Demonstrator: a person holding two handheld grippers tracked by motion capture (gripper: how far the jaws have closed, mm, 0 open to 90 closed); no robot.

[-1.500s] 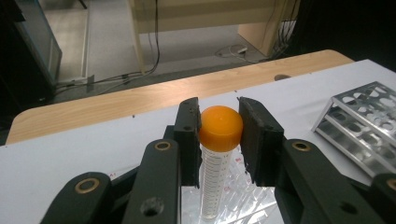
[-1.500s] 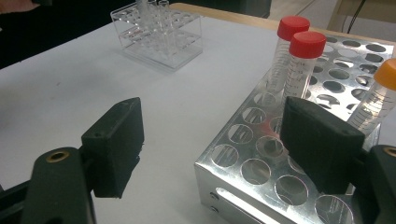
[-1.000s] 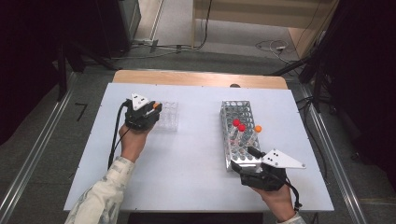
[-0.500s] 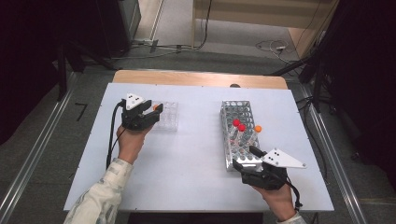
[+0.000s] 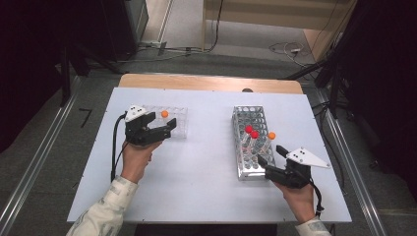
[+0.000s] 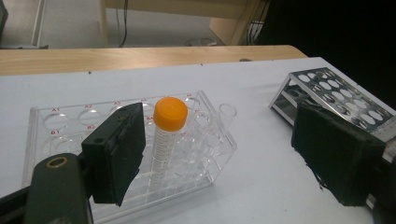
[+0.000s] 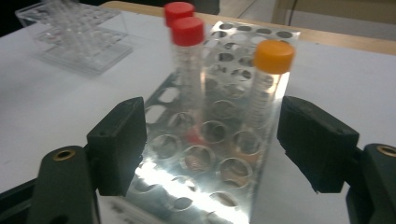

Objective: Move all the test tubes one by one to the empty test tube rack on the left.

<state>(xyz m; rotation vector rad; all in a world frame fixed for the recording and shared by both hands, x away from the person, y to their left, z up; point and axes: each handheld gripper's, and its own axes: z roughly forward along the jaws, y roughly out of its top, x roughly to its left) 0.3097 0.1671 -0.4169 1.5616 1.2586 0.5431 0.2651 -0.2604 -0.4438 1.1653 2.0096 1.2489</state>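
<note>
A clear plastic rack of round wells, lettered in red, sits on the white table at about ten o'clock in the high view and holds one upright, ribbed, see-through tube with a smooth orange cap; a bare glassy tube also rises at its corner. At about three o'clock lies a long shiny metal rack punched with round holes, carrying two red-capped tubes and a second orange-capped tube near its right edge. The left gripper hangs just at the clear rack's near side; its matte black jaws have just been opening and stand wide apart, with the orange-capped tube upright between them in the left gripper view but untouched by either pad. A second ago those jaws were closed at the same rack, so the tube now stands free in its well. The right gripper, at the metal rack's near right corner, is spread wide too, its pads clear of every tube, and it has edged a little closer to the rack.
</note>
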